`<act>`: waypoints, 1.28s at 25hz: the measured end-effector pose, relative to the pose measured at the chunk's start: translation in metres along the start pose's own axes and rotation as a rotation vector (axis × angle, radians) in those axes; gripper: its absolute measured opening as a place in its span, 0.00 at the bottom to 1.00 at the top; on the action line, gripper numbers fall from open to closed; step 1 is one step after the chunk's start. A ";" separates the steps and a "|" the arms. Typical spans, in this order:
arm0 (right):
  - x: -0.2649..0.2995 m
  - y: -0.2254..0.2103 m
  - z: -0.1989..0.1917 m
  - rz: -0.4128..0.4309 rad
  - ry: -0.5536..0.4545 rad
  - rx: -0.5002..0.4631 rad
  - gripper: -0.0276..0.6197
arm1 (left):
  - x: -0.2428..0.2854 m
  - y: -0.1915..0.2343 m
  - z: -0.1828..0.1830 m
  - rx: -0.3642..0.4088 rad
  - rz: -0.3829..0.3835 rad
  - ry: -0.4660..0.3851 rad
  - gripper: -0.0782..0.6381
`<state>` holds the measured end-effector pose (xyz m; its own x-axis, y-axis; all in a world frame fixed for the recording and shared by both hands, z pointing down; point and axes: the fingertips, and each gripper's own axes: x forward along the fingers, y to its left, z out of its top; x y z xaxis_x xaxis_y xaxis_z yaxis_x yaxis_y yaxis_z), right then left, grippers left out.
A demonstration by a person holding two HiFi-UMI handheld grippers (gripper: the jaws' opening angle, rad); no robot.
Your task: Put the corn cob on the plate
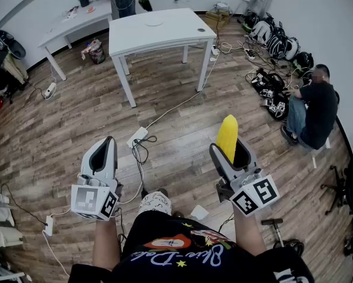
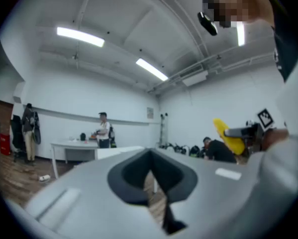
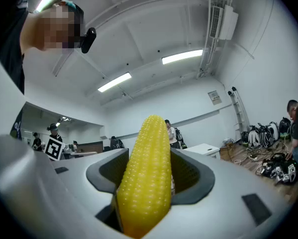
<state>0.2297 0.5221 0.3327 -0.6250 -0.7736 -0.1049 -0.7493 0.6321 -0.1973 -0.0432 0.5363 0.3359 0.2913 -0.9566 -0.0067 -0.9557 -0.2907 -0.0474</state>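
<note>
Head view: corn cob [image 1: 227, 135] clamped in R gripper [image 1: 230, 151]. Long axis runs along the jaws, tip fwd and slightly up, toward the white table [image 1: 164, 40]. Plate [image 1: 154, 22] sits near the table's far edge, well apart from the cob. Open wood floor [image 1: 182, 128] between (one cable [image 1: 176, 107] crosses it).
L gripper view: L gripper [image 1: 108, 143] jaws together, empty.
R gripper view: jaws wide, pressing both sides of the cob.

Whole yellow corn cob [image 1: 227, 135], kernels intact, clamped lengthwise between the right gripper's [image 1: 230, 150] jaws, tapered tip projecting forward. Pale round plate [image 1: 154, 22] on the distant white table [image 1: 135, 37].
</note>
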 end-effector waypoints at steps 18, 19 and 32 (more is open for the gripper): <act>0.313 -0.145 0.020 0.002 -0.028 -0.019 0.46 | 0.312 0.149 -0.008 0.003 -0.096 -0.065 0.11; 0.329 -0.153 0.017 0.000 -0.024 -0.012 0.46 | 0.326 0.158 -0.010 0.001 -0.095 -0.061 0.11; 0.546 -0.325 0.006 0.078 0.050 0.056 0.46 | 0.560 0.229 -0.032 -0.020 -0.017 -0.014 0.11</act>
<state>0.1330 -0.1059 0.3338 -0.6924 -0.7177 -0.0738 -0.6850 0.6861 -0.2451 -0.0999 -0.0666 0.3536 0.3076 -0.9513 -0.0198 -0.9513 -0.3071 -0.0277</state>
